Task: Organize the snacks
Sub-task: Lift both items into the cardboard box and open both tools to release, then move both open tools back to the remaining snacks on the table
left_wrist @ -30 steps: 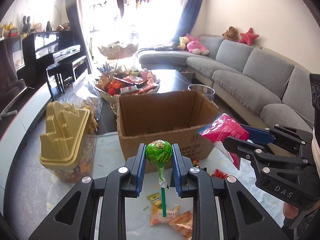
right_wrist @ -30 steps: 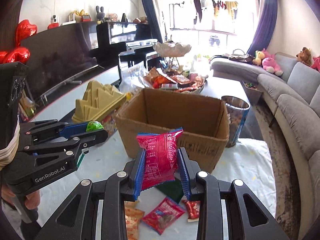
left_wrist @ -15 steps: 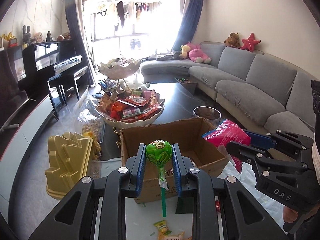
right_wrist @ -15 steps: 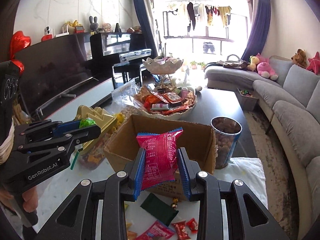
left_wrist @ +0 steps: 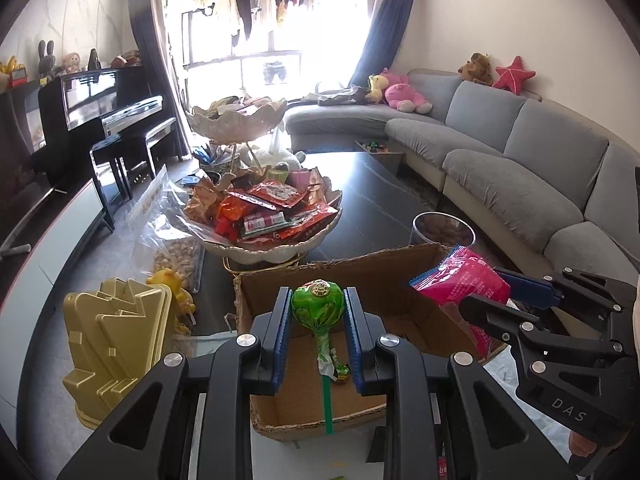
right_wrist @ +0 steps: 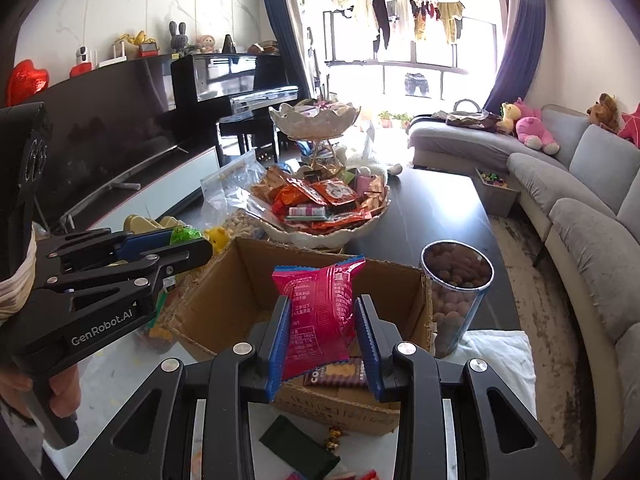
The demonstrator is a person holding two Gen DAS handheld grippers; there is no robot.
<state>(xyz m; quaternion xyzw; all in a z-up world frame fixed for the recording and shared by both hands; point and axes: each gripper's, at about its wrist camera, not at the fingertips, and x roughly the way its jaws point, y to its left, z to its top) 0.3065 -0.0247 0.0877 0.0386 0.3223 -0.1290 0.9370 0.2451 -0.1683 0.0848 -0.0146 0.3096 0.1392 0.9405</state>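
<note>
The lollipop (left_wrist: 318, 306) sits pinched by its green head between the left gripper's (left_wrist: 318, 322) blue pads, stick hanging down, so it stays plumb over the open box (left_wrist: 400, 276) and would fall straight in. Just beside it, the right gripper (right_wrist: 322, 330) clamps a pink packet (right_wrist: 318, 312) by its lower half, the upper half standing free above the fingers; held that way, I'd guess, so the bag clears the cardboard wall. Both tools hover above the box mouth, side by side and not touching.

Inside the box a brown bar (right_wrist: 336, 374) lies on the floor, so sorting looks under way, with these two pieces about ready to be let go. On the table in front of the box a dark wrapper (right_wrist: 298, 442) and small sweets are left to gather.

Beyond the box stands a heaped snack bowl (left_wrist: 276, 216), a clear jar (right_wrist: 456, 292) of brown balls to the right, and a gold lid (left_wrist: 114, 344) to the left.
</note>
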